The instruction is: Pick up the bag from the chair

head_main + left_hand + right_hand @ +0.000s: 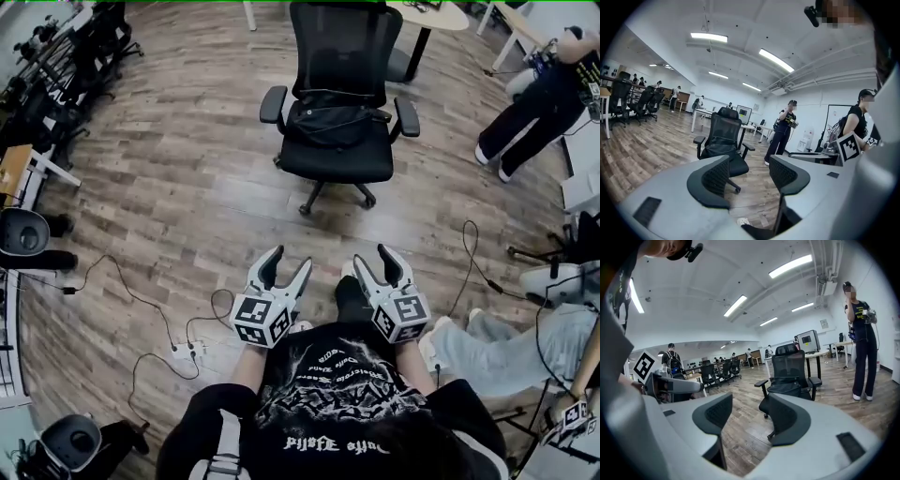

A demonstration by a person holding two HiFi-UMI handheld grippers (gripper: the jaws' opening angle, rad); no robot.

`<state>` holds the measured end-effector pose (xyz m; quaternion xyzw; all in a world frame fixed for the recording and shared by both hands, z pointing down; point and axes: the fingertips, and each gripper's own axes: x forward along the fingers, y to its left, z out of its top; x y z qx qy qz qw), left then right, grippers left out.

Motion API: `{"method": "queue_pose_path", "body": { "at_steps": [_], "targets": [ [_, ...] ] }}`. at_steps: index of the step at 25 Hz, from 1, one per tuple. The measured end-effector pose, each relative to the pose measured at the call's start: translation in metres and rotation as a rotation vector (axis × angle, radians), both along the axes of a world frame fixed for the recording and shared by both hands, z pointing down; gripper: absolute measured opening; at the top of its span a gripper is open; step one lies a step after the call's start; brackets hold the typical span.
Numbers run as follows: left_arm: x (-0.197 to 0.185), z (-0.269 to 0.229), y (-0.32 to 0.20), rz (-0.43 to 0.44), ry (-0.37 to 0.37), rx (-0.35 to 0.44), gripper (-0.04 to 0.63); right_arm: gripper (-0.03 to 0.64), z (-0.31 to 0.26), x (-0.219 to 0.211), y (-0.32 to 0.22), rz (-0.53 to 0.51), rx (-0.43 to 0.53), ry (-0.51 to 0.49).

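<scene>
Shirt: black, with pale print, on the person's own chest at the bottom edge of the head view.
Left gripper (289, 260): held just ahead of the chest; grey moulded jaws with ribbed black pads stand apart with only floor between them, as its own view shows (749, 173).
Right gripper (375, 258): level with the left; jaws likewise spread and empty (747, 416).
Floor (169, 187): wood-look planks with thin black cables (141, 309) trailing across them.
Chair (336, 164): black office swivel chair with a mesh back, padded armrests and a star base on castors; well apart from both grippers, straight ahead.
Bag (328, 122): black and slumped, on the chair's seat against the backrest, with a strap looped over its top; it also shows in the left gripper view (716, 151) and the right gripper view (785, 389).
Handling: looks like soft fabric, so it will probably sag and fold when lifted. Its weight cannot be told, though the slack shape suggests it holds little.
Where to hold: the strap or a gathered fold at the top seems best. A pinch on the flat face may slip.
Risk: the strap could catch on an armrest, and the chair may roll.
Progress: approach not yet made.
</scene>
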<state>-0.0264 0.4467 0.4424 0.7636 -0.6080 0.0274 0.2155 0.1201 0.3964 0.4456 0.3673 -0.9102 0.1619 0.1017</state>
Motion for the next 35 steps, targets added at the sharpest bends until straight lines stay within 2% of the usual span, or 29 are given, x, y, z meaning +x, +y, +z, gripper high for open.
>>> {"method": "queue_pose_path", "body": {
  "at_steps": [9,15,18,22,29,35],
  "targets": [
    [0.015,-0.006,-0.111,-0.043,-0.009,-0.032,0.272,0.256,-0.004,-0.003,-0.123,-0.092,0.002,0.001],
    [0.037,-0.002,-0.178,-0.072,-0.019,-0.045,0.272,0.255,0.002,0.012,-0.191,-0.14,-0.007,0.004],
    [0.047,0.0,-0.202,-0.092,0.0,-0.05,0.272,0.255,0.0,0.022,-0.22,-0.148,-0.001,-0.002],
    [0.058,0.005,-0.23,-0.139,0.038,-0.047,0.272,0.255,0.005,0.037,-0.249,-0.159,-0.011,-0.007],
    [0.065,0.015,-0.256,-0.149,0.031,-0.084,0.272,0.255,0.014,0.047,-0.278,-0.157,-0.042,-0.022],
    [0.054,0.024,-0.277,-0.151,0.025,-0.095,0.272,0.255,0.017,0.044,-0.294,-0.146,-0.042,-0.02]
  ]
}}
